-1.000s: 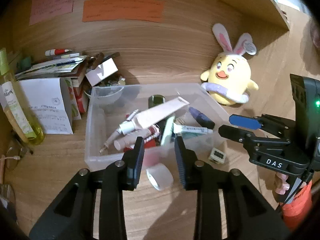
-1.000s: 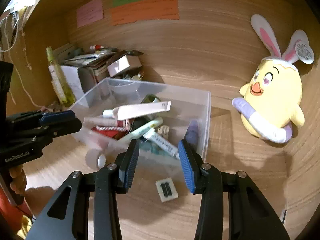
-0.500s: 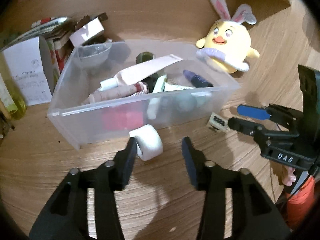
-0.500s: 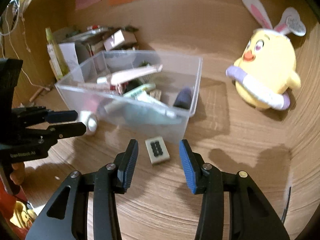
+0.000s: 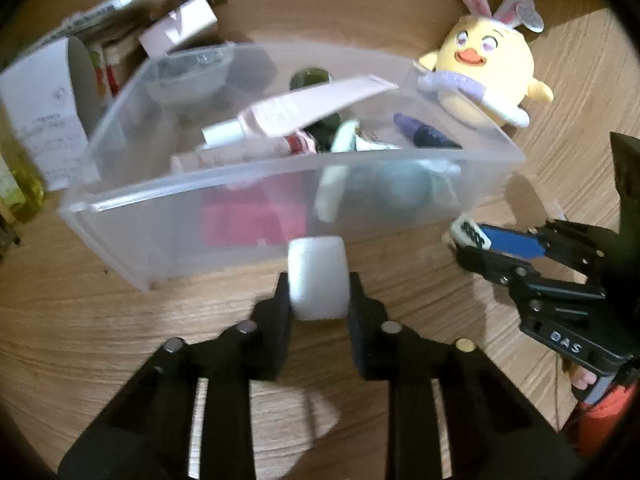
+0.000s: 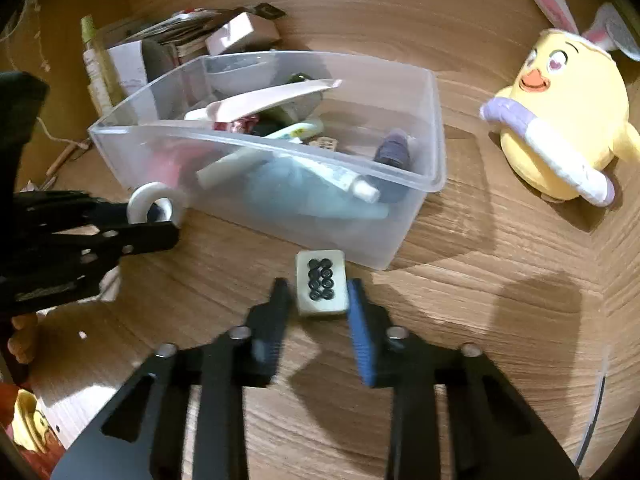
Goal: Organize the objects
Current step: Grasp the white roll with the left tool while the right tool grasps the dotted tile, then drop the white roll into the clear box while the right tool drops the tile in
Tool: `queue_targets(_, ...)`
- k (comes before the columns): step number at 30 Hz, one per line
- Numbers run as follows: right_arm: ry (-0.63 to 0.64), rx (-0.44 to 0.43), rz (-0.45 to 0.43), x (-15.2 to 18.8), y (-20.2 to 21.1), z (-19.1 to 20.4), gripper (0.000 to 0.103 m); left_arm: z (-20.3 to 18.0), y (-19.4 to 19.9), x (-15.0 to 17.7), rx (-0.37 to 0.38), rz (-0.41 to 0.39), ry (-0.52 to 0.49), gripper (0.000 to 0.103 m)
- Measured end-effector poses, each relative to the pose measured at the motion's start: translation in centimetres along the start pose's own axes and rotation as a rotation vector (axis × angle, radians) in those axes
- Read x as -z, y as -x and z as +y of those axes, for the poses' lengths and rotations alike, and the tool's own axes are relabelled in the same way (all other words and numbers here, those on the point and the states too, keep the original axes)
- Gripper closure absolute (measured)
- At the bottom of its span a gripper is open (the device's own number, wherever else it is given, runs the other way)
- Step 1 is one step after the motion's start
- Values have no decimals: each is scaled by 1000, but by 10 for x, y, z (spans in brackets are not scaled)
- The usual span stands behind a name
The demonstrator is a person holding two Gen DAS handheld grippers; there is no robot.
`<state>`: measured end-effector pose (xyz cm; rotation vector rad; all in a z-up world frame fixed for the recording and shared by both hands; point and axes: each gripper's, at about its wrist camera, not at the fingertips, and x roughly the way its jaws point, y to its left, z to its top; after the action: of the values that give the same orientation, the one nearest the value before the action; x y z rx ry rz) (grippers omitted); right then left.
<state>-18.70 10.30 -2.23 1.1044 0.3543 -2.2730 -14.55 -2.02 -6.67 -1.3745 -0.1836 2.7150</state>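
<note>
Left wrist view: left gripper (image 5: 318, 294) is closing on the tape roll (image 5: 317, 278), which lies on the desk just before the bin (image 5: 280, 216). Right gripper (image 6: 318, 294) is closing on the tile (image 6: 321, 281), its fingers flanking it beside the bin's corner.

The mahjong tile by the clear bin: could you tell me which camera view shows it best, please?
The right wrist view: the mahjong tile lies face up between the closing right gripper fingers, dots readable. The left wrist view shows only its edge, blurred, behind the right gripper's blue pad.
</note>
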Motion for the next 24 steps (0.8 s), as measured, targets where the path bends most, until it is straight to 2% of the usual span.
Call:
queue_targets(2, -2, -13, -15, 2, 5, 3, 81, 0, 4, 2, 22, -6, 6, 79)
queue_targets(6, -11, -39, -41, 4, 16, 7, 81, -5, 18, 7, -6, -53, -17, 79)
queue_targets(13, -23, -68, -114, -7, 36, 15, 81, -11, 48, 7, 5, -128, -36, 79)
queue_targets(24, -42, -81, -267, -42, 74, 20, 81, -12, 86, -24, 20, -265, -16, 79)
